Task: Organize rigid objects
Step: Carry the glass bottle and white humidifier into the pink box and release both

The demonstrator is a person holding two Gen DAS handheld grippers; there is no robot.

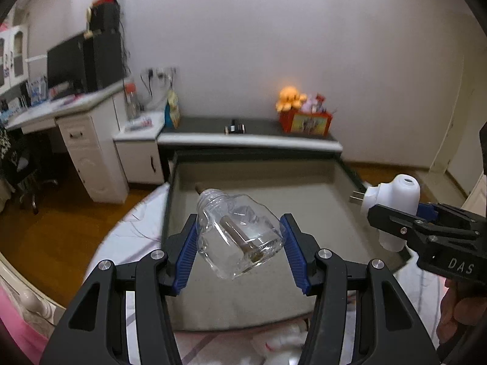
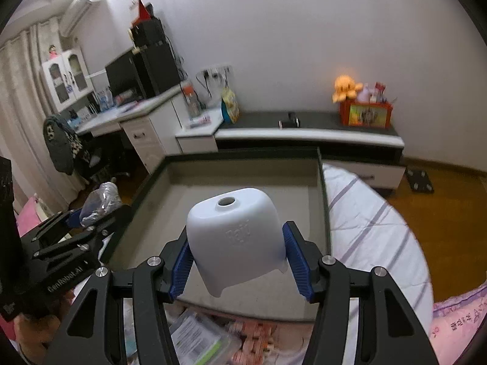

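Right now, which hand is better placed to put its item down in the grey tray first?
Left, narrowly: its tongs hold the clear glass bottle over the grey tray, while the white plastic plug-in heater hangs by the tray's right edge.

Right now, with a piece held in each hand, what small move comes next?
Probably lower the left gripper and set the clear bottle down in the grey tray: both pieces hang above it, and the right gripper is clamped on the white plug-in heater.
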